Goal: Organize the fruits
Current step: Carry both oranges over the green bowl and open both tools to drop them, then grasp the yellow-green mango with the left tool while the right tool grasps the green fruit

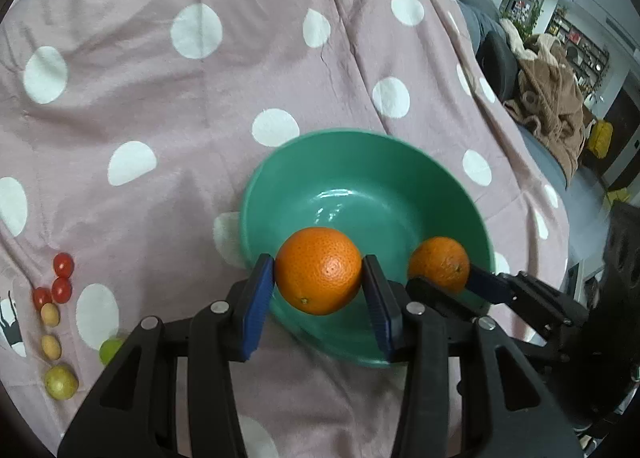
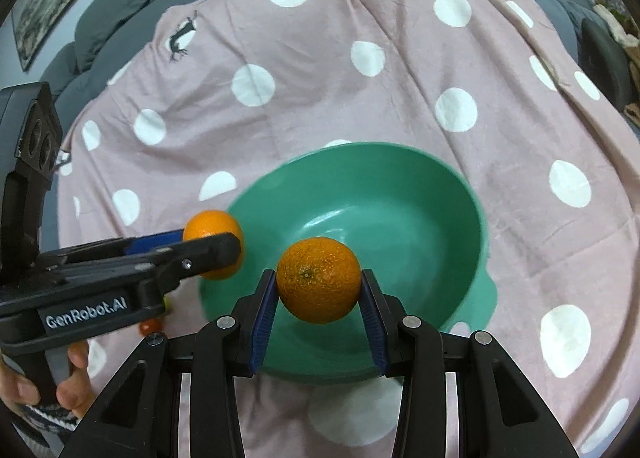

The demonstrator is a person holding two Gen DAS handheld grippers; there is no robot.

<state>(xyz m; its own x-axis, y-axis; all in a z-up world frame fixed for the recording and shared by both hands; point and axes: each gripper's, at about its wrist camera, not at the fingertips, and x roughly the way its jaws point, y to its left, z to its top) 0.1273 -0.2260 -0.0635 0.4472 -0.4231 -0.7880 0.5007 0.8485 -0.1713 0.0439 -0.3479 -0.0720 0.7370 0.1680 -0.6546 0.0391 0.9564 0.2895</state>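
Spotted pink cloth (image 1: 240, 69) covers the sofa. Left gripper (image 1: 318, 278) clamps one orange (image 1: 318, 270) and right gripper (image 2: 319, 282) clamps the other orange (image 2: 319, 278), both above the green bowl (image 2: 440, 197). Risk: simultaneous release; fruits collide, bounce out.

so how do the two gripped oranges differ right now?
Left gripper's orange shows its small navel end low on the front; right gripper's orange shows its stem scar up top. The left's hangs by the green bowl's left rim, the right's over its near side. Both clamped between blue pads, not yet released.
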